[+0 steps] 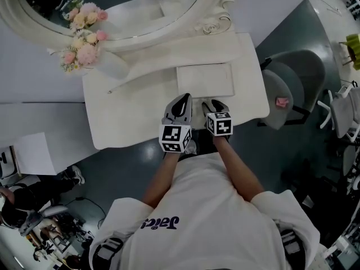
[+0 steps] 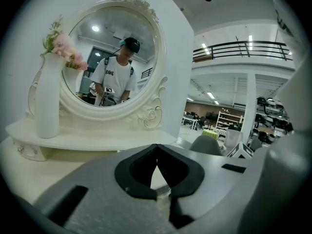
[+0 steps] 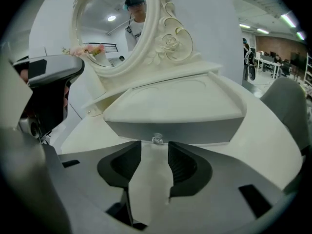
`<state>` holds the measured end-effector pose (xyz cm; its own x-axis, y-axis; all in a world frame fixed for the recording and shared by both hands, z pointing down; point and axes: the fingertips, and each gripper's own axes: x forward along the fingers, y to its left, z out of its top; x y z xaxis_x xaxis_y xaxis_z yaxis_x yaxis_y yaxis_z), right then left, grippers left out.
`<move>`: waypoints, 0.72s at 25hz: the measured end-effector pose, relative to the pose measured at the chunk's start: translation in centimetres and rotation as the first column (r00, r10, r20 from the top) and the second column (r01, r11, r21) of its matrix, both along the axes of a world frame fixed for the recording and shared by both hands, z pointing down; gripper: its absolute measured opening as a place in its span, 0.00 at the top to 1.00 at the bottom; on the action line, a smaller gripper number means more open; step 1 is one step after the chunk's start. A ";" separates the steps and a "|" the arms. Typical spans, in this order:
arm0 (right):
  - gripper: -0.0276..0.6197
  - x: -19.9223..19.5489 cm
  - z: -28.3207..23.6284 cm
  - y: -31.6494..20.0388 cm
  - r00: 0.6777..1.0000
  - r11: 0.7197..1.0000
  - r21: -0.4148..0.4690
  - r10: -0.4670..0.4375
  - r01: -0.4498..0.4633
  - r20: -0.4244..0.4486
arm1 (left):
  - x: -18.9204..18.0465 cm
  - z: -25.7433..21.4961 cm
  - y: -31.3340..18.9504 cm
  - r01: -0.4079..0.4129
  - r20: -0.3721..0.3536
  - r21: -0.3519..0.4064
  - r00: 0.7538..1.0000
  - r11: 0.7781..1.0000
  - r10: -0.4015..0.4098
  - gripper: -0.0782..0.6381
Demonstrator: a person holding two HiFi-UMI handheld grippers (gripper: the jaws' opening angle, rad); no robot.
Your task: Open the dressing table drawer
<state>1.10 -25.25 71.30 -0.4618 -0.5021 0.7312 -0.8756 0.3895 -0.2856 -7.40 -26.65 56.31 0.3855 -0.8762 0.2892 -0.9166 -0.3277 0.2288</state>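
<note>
The right gripper (image 3: 154, 149) hangs with its jaws spread wide and nothing between them, lined up on the small clear glass knob (image 3: 157, 140) just ahead. It looks poised to bite that knob. The knob sits mid-front on the shallow cream drawer (image 3: 170, 129), a raised box at the centre of the cream-white dressing table (image 1: 129, 122). The drawer is closed, so whatever's inside is hidden. The left gripper (image 2: 156, 152) is pinched together on nothing, parked alongside, out of the way I'd guess. At the back, the tall white vase (image 2: 48, 101) holds pink and cream flowers (image 2: 61, 45).
</note>
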 end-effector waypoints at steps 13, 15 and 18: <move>0.80 -0.2 1.0 -0.9 0.997 0.997 -0.047 0.071 -0.069 0.041 | -0.7 0.3 -0.4 0.003 0.020 -0.015 1.000 1.000 -0.002 0.87; 0.82 -0.1 0.9 -1.1 0.996 0.995 -0.048 0.085 -0.083 0.039 | -1.0 0.3 -0.3 0.007 0.020 -0.015 1.000 1.000 -0.006 0.87; 0.85 -0.1 1.0 -1.2 0.995 0.995 -0.050 0.092 -0.090 0.039 | -1.5 0.3 -0.2 0.012 0.020 -0.018 1.000 1.000 -0.012 0.87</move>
<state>1.03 -26.50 72.28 -0.4460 -0.5083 0.7367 -0.8939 0.2938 -0.3384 -8.90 -26.82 56.63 0.3688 -0.8755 0.3123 -0.9250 -0.3127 0.2159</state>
